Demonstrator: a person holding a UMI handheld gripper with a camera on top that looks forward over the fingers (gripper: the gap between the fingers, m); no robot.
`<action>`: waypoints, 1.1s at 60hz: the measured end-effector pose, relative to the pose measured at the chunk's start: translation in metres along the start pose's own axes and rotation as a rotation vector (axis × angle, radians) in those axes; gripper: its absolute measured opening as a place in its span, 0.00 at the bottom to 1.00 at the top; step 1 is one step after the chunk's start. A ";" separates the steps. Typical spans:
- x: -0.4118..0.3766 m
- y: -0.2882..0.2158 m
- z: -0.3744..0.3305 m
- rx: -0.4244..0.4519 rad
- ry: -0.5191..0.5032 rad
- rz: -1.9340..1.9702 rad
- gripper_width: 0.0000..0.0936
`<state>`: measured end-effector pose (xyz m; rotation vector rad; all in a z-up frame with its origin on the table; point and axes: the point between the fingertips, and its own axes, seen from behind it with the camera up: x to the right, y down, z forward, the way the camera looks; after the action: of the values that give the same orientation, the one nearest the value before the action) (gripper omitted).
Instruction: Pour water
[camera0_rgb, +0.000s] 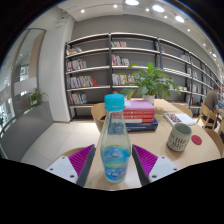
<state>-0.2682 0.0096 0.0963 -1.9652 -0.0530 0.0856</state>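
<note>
Claw was wide, w/ bottle standing between its pads, gaps either side, at near edge of counter. Mug sat toward right edge, books & plant behind. Bottle looked thin clear plastic, part full: light-ish, squashy, prob slippery. Best gripped mid-body, below blue cap, gently.

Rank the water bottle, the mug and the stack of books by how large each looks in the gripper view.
1. Water bottle, standing between the open gripper's fingers; its nearness to the camera inflates it.
2. Stack of books, beyond the bottle.
3. Mug, though it is close in apparent size to the books, so that order is unsure.
</note>
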 end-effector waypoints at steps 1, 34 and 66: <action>0.000 -0.001 0.004 0.002 0.002 -0.005 0.81; -0.001 -0.025 0.042 0.241 -0.059 -0.007 0.43; 0.052 -0.094 0.046 0.190 -0.183 0.600 0.40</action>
<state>-0.2201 0.0922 0.1636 -1.7205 0.4131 0.6393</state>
